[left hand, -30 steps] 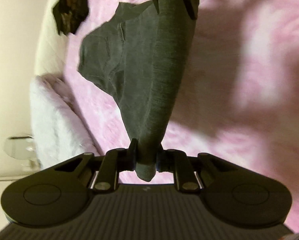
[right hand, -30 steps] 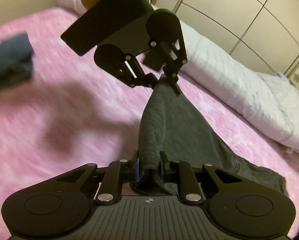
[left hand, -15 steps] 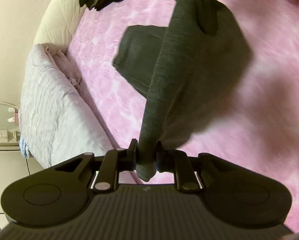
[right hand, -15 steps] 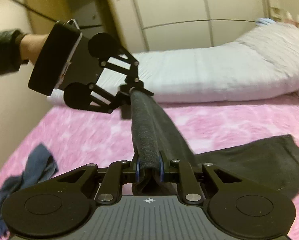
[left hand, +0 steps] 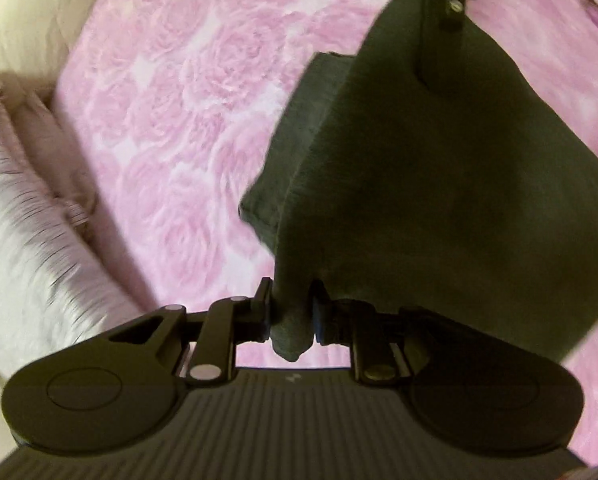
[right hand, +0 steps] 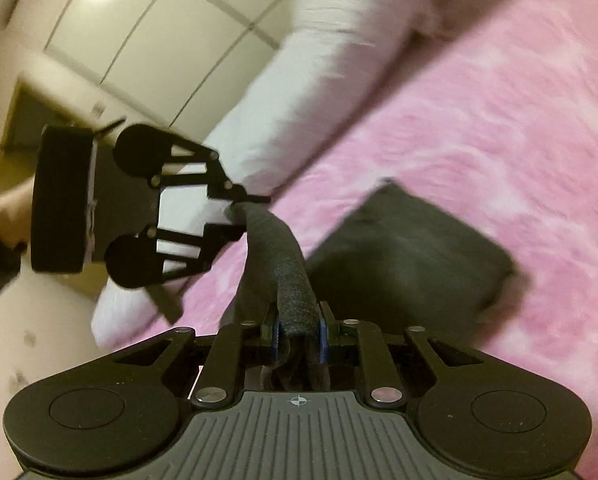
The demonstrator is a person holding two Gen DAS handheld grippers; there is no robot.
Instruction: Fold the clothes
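Above the pink blanket (left hand: 187, 128), the left claw (left hand: 291, 312) and right claw (right hand: 297, 334) each clench one end of the dark garment's (left hand: 439, 200) rolled edge.

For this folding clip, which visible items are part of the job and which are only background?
In the job:
- dark grey garment, held between both
- left tongs
- right tongs

Background:
- pink blanket
- white pillow
- wardrobe doors
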